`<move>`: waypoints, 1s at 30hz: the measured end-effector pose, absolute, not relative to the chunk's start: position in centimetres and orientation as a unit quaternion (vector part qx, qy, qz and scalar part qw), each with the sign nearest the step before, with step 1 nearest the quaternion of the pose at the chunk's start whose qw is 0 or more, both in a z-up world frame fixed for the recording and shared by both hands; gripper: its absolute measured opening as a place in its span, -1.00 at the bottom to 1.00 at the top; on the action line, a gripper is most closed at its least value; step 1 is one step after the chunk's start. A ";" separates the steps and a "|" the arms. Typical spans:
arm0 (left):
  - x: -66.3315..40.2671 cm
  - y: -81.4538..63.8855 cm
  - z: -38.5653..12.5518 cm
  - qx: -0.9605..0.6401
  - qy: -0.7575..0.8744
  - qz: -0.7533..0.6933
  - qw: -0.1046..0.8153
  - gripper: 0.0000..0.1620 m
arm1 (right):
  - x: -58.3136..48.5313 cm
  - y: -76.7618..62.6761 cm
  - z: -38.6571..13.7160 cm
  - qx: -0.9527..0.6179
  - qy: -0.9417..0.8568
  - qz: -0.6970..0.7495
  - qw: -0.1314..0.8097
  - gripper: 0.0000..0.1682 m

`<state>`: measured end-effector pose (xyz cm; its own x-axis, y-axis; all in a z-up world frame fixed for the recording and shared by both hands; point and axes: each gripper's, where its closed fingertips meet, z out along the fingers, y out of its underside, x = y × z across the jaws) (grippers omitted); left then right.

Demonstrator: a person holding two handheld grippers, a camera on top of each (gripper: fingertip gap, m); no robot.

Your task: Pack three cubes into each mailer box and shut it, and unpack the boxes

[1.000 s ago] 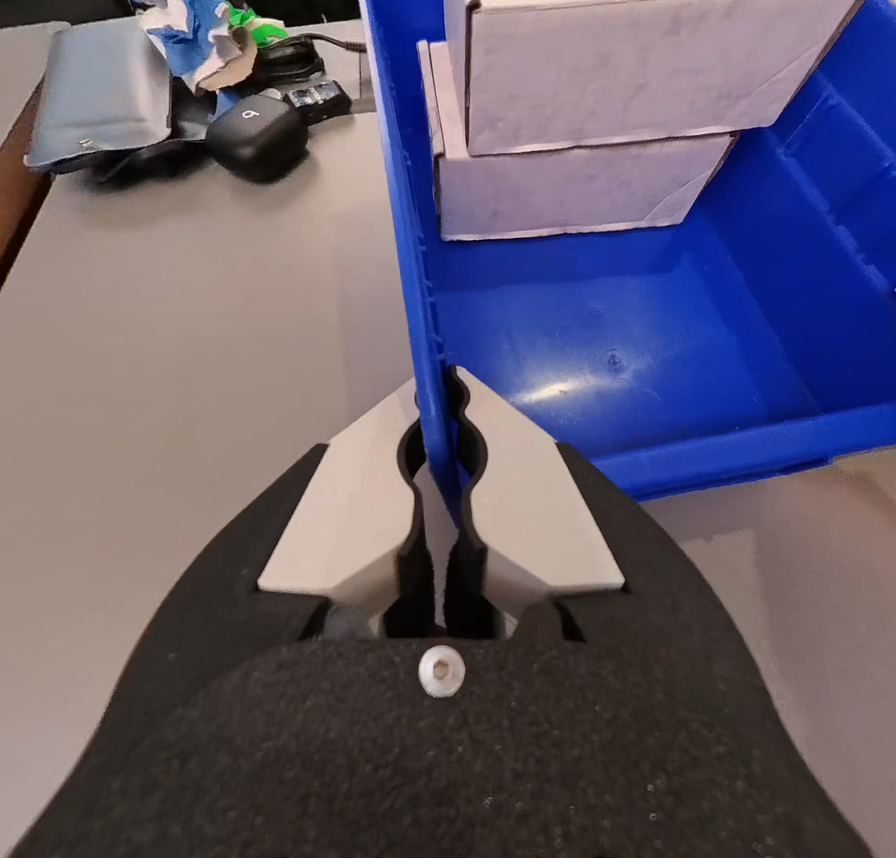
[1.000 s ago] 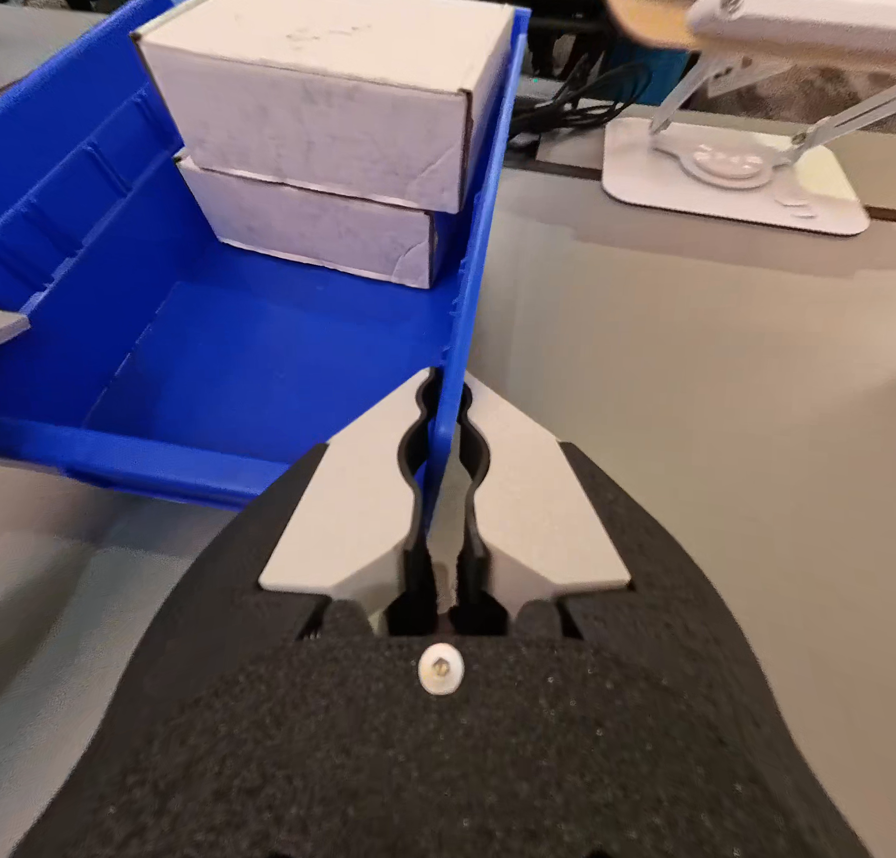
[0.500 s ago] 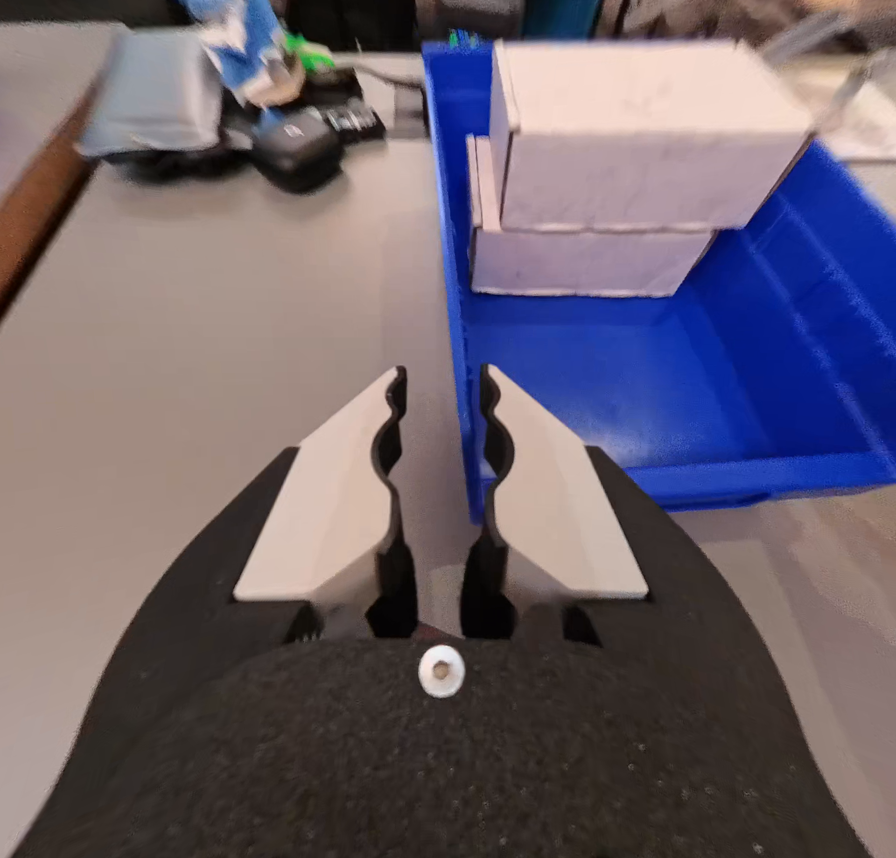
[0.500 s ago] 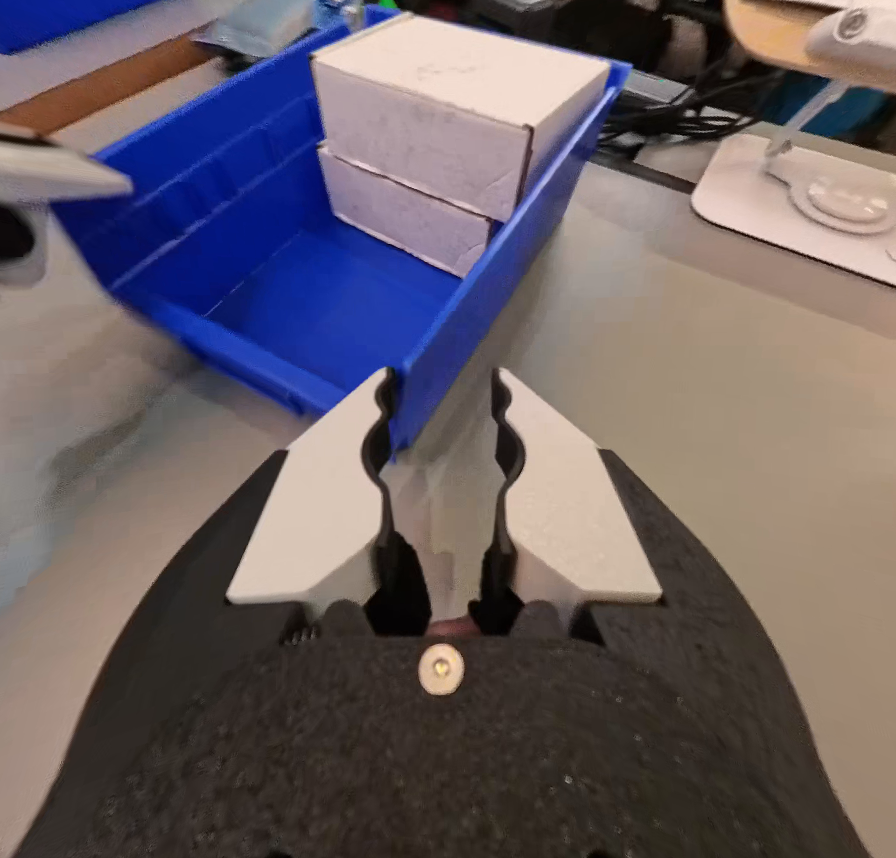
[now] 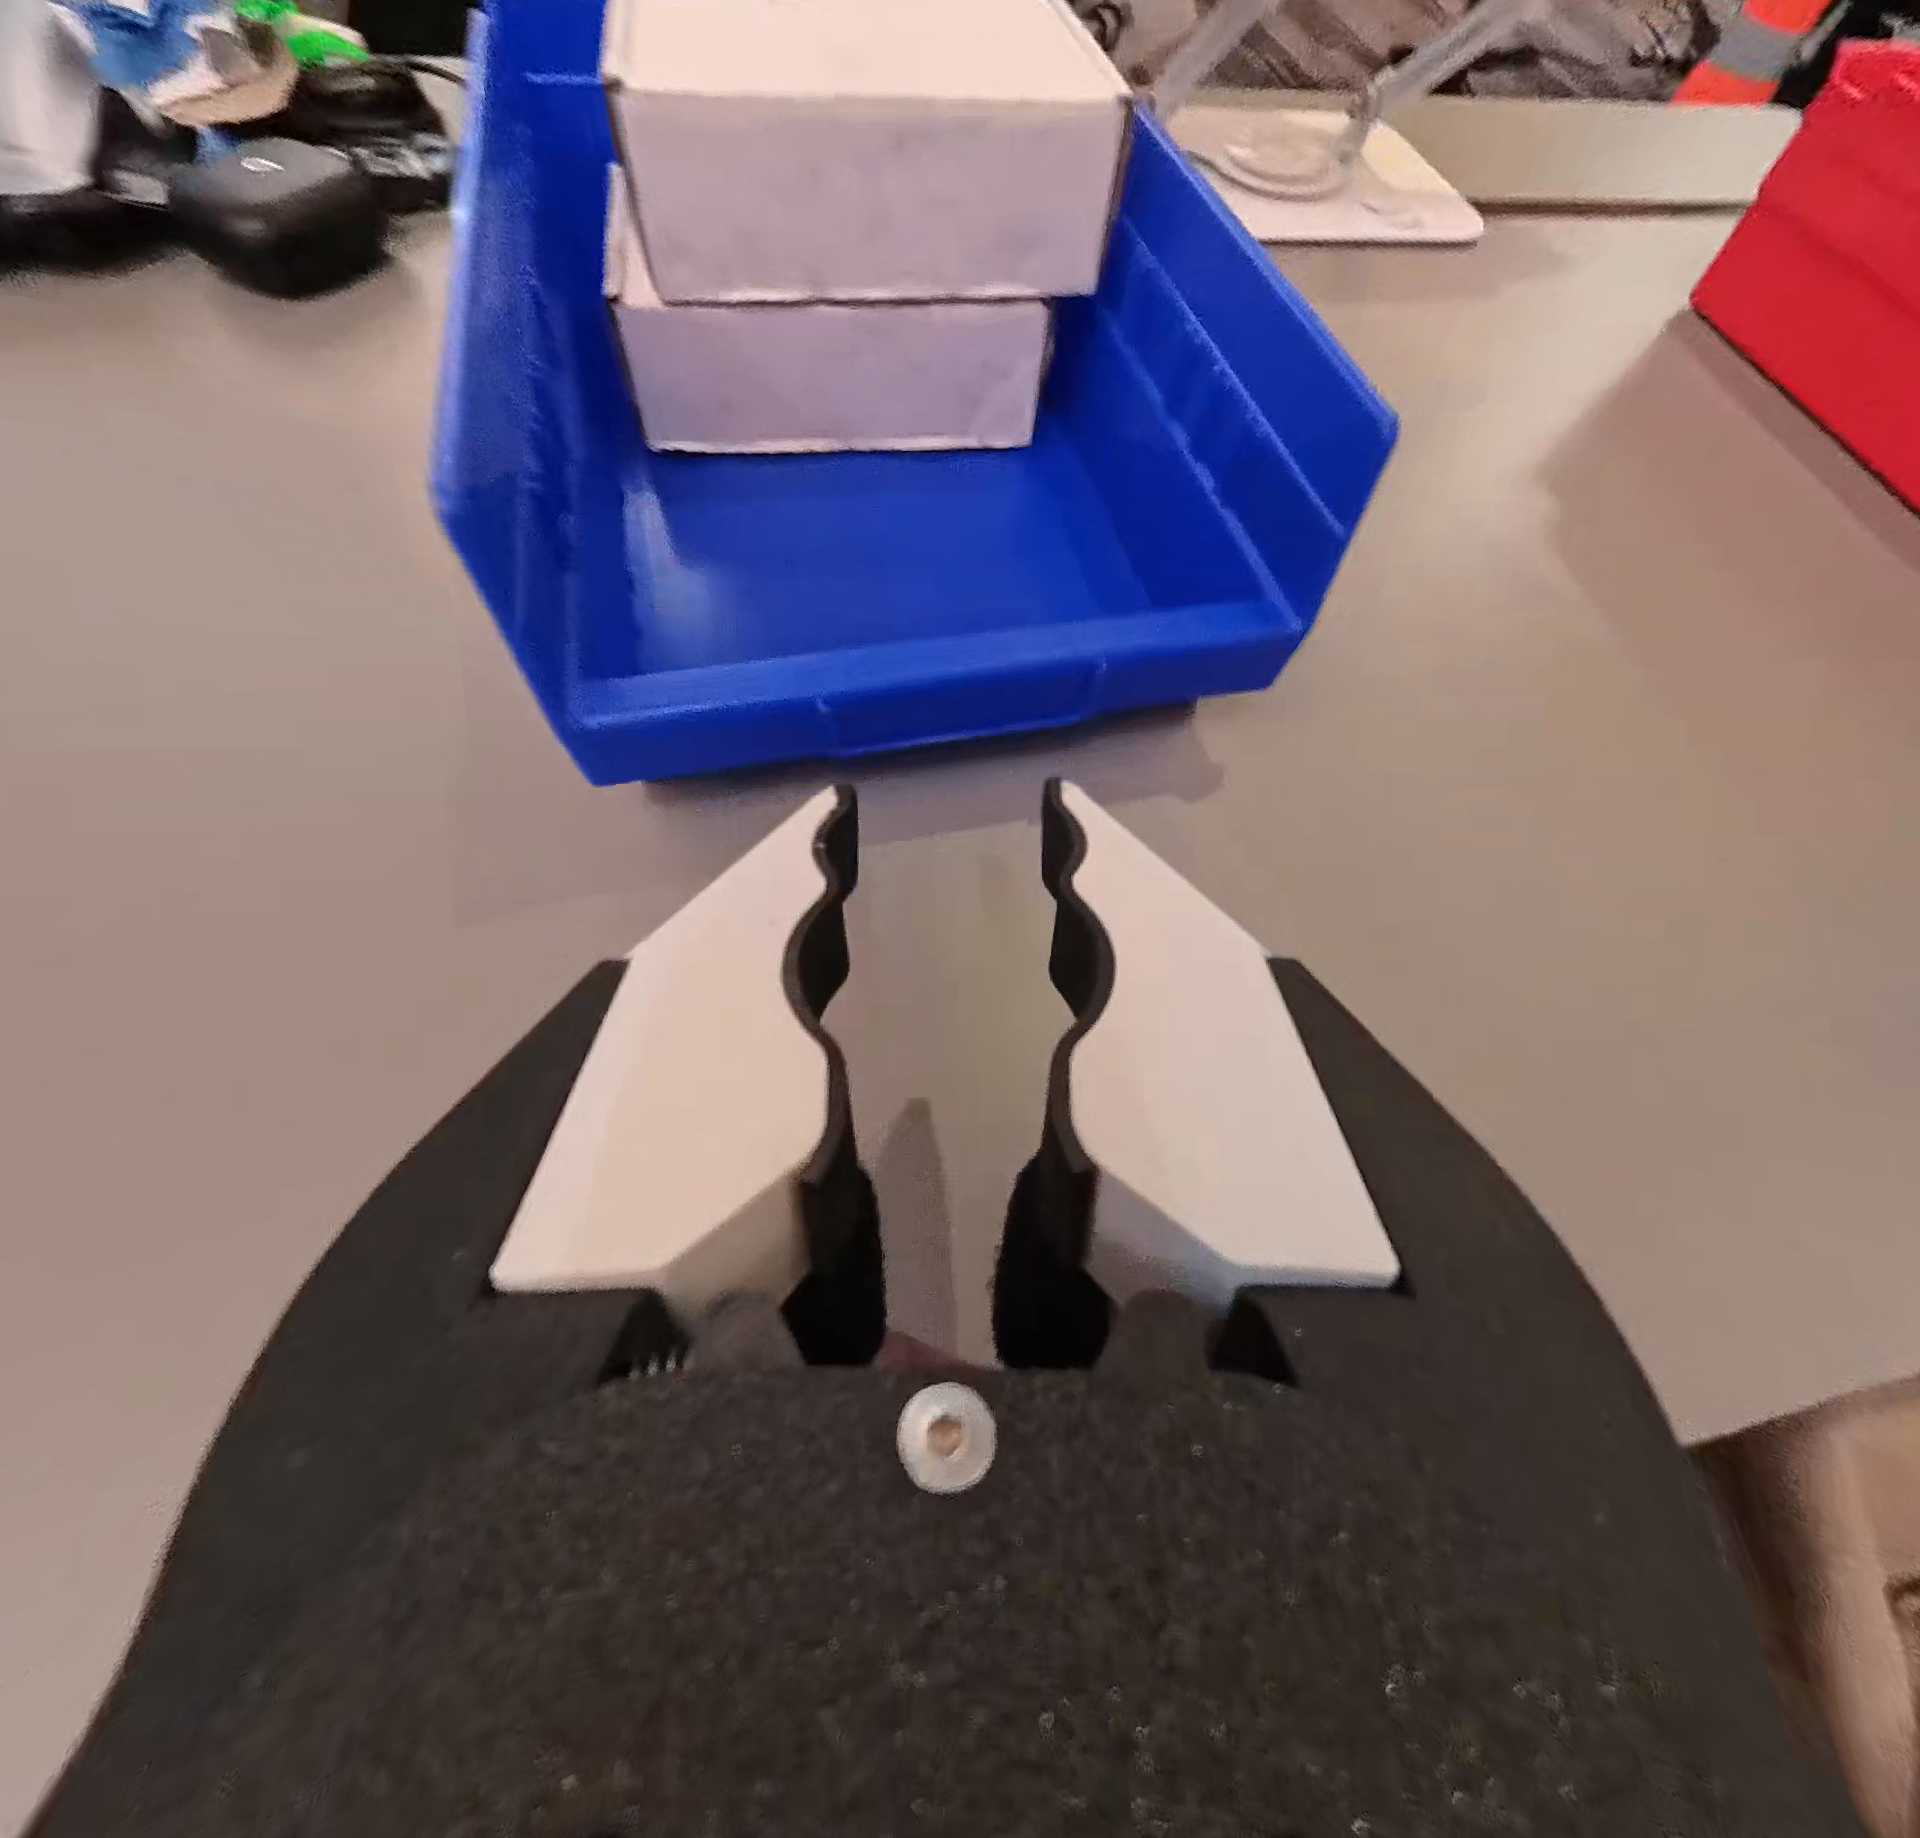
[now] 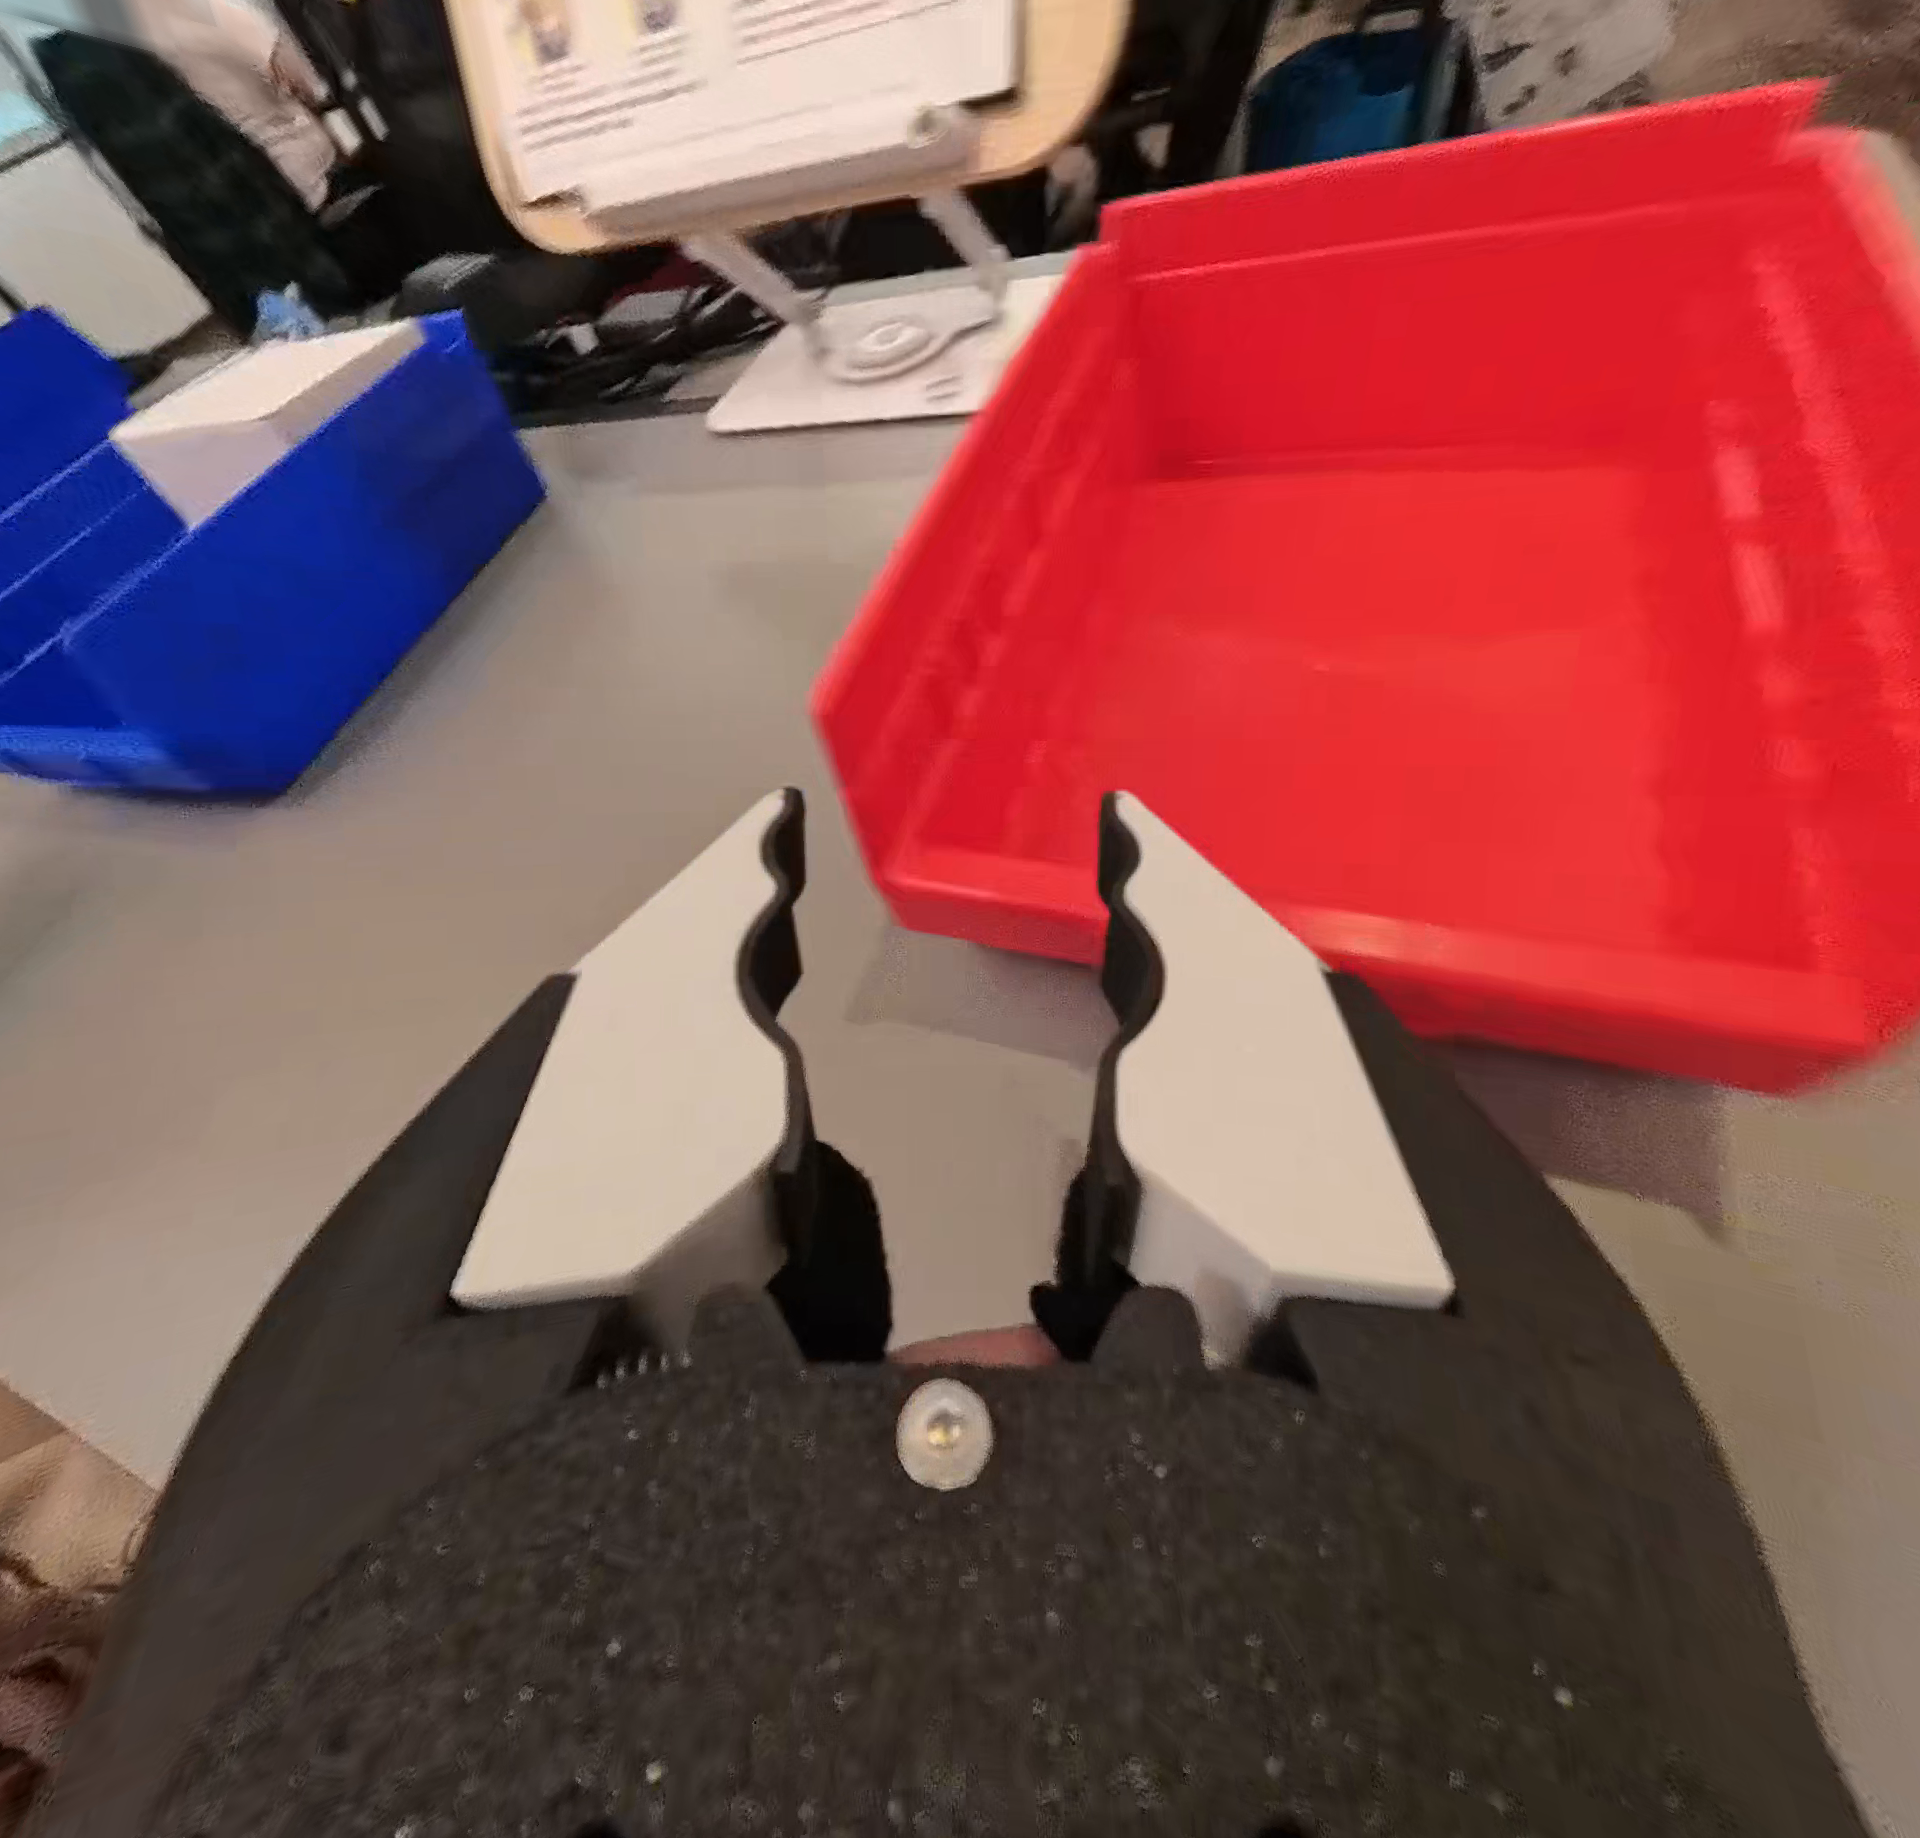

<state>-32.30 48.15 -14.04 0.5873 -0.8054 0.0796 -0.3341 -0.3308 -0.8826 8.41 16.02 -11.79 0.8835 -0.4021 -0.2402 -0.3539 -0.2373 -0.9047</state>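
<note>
A plain grey bench (image 5: 260, 749) carries everything, and behind its far edge the room is crowded with dark bags, cables and clutter, all soft with blur. In the left wrist view the left tongs (image 5: 948, 812) hang just above the bare bench top with a clear gap between their tips and nothing held. Just beyond them sits a blue bin (image 5: 935, 692), its low front lip facing the tongs and not touching them. At the back of the bin, two shut white mailer boxes (image 5: 862, 188) are stacked one on the other, the upper one standing well above the bin's rim; the front half of the bin floor is bare. To the bin's far left lie a small black case (image 5: 275, 204) and some blue and green scraps. In the right wrist view the right tongs (image 6: 951, 822) are spread wider, also holding nothing, over the bench beside the near left corner of a red bin (image 6: 1049, 915), whose floor is bare. Farther off on the left sits the blue bin (image 6: 312, 583) with the top white box showing above its wall. Past both bins a white stand (image 6: 883, 354) holds up a tilted board with a printed sheet (image 6: 769, 32).
</note>
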 end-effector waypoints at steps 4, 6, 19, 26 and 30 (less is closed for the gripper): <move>-30.3 47.4 -14.7 -0.764 0.404 -0.260 0.430 -0.57 | 11.2 12.6 -12.6 -0.786 0.264 -0.027 0.558 -0.25; -29.6 47.1 -14.6 -0.763 0.414 -0.255 0.426 -0.56 | 11.1 12.5 -12.9 -0.779 0.271 -0.021 0.565 -0.20; -29.4 45.7 -15.1 -0.762 0.415 -0.308 0.391 -0.54 | 12.0 12.3 -12.8 -0.773 0.299 -0.112 0.548 -0.30; -29.7 46.3 -15.1 -0.762 0.414 -0.298 0.398 -0.53 | 12.0 12.7 -13.0 -0.775 0.295 -0.108 0.548 -0.32; -28.9 46.2 -14.5 -0.752 0.422 -0.315 0.397 -0.36 | 11.8 12.4 -13.1 -0.777 0.294 -0.104 0.547 -0.33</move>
